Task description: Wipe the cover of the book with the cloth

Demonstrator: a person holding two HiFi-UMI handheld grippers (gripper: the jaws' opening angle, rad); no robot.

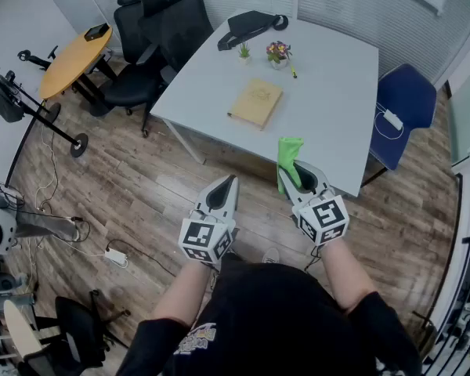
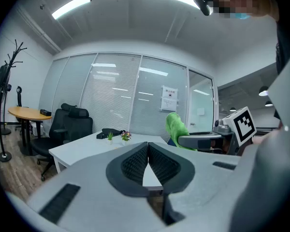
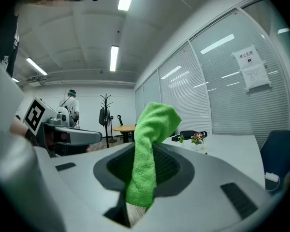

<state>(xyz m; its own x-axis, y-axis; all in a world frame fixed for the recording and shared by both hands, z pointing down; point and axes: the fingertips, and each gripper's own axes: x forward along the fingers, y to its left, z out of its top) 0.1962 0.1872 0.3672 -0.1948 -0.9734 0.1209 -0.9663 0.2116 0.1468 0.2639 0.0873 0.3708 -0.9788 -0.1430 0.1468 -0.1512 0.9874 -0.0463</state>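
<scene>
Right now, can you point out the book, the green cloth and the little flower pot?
book (image 1: 255, 103), head view, middle of its tan cover
green cloth (image 3: 146, 153), right gripper view, middle of the hanging strip
flower pot (image 1: 279, 54), head view, on its blossoms

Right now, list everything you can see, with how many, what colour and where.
table: one, white, middle of the room
book: one, tan, flat on the table
small plants: two, one green and one flowering, far side of the table
black object: one, far edge of the table, kind unclear
office chairs: two, black, left of the table
blue chair: one, right of the table
round table: one, orange-brown, far left
cloth: one, green, held at the table's near edge
left gripper: grey, jaws shut, empty
right gripper: grey, jaws shut on the cloth
</scene>
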